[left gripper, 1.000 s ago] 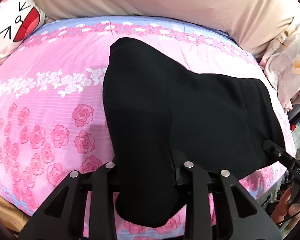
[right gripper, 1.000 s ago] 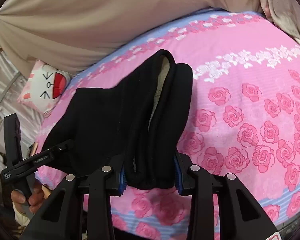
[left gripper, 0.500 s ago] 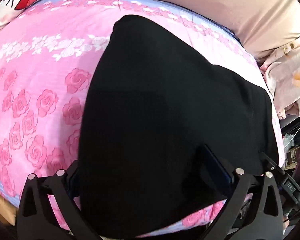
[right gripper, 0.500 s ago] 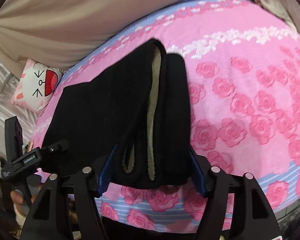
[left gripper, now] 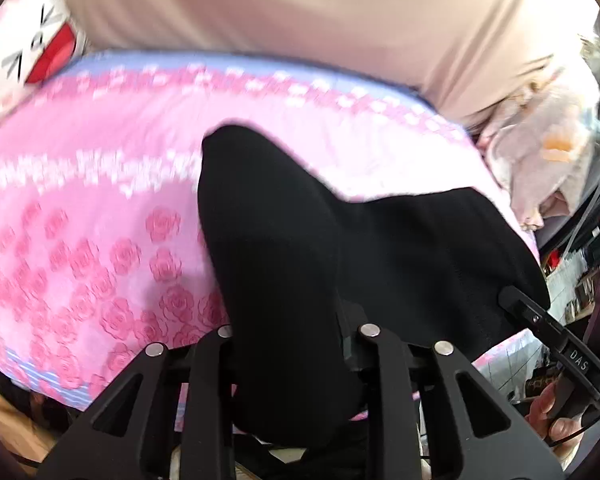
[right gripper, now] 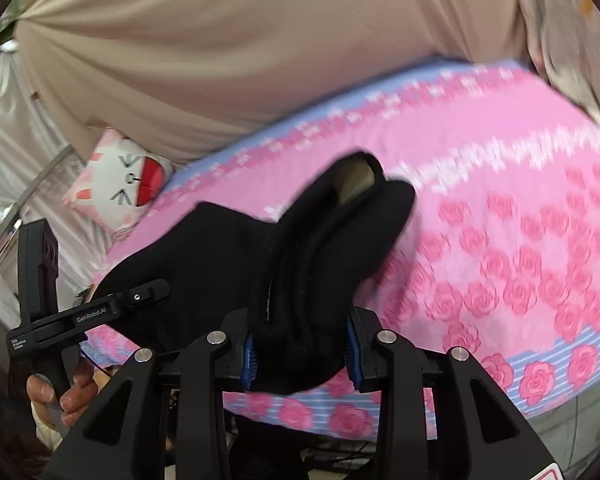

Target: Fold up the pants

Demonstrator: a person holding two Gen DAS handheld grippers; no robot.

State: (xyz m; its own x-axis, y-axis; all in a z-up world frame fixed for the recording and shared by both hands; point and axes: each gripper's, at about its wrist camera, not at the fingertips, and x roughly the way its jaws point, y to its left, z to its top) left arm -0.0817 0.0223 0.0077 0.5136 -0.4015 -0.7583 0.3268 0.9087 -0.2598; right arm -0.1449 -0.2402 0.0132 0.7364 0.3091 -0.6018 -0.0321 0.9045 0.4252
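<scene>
The black pants (left gripper: 300, 248) lie on the pink rose bedsheet (left gripper: 92, 216), with the near edge lifted off it. My left gripper (left gripper: 296, 340) is shut on a thick bunch of the black cloth at the near edge. My right gripper (right gripper: 300, 348) is shut on the other bunched end of the pants (right gripper: 312, 264), between its blue pads (right gripper: 247, 360). A beige lining (right gripper: 352, 180) shows at the far fold. Each gripper shows in the other's view, the right one at the left wrist view's right edge (left gripper: 548, 332), the left one (right gripper: 100, 308) at the right wrist view's left.
A white cat-face pillow (left gripper: 24, 64) lies at the far left corner of the bed. A beige cover (left gripper: 300, 20) runs along the back. Pale floral bedding (left gripper: 540, 152) is piled at the right. The bed's near edge (right gripper: 340, 416) is just below the grippers.
Both grippers opened wide half a second ago and have closed again on the bunched cloth. Both views have pulled back and tilted up; the frames are motion blurred.
</scene>
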